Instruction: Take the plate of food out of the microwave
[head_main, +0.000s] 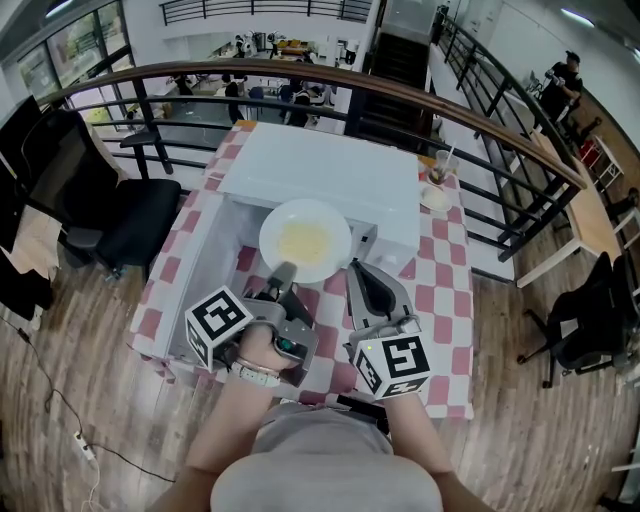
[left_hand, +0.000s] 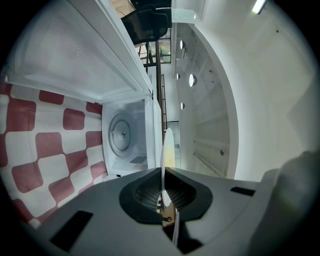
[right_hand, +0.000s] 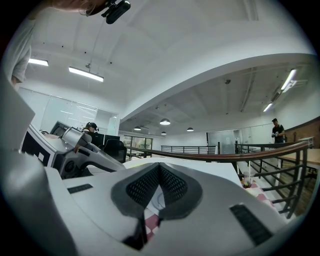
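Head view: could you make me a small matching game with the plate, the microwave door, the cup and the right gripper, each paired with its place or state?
Things:
1. plate
2. door
3. cup
4. right gripper

Places or states:
A. swung open
B. shut, holding nothing
C. on the table, right of the microwave
D. rim pinched in the left gripper

Pairs: 1-D, 2-A, 3-C, 4-B
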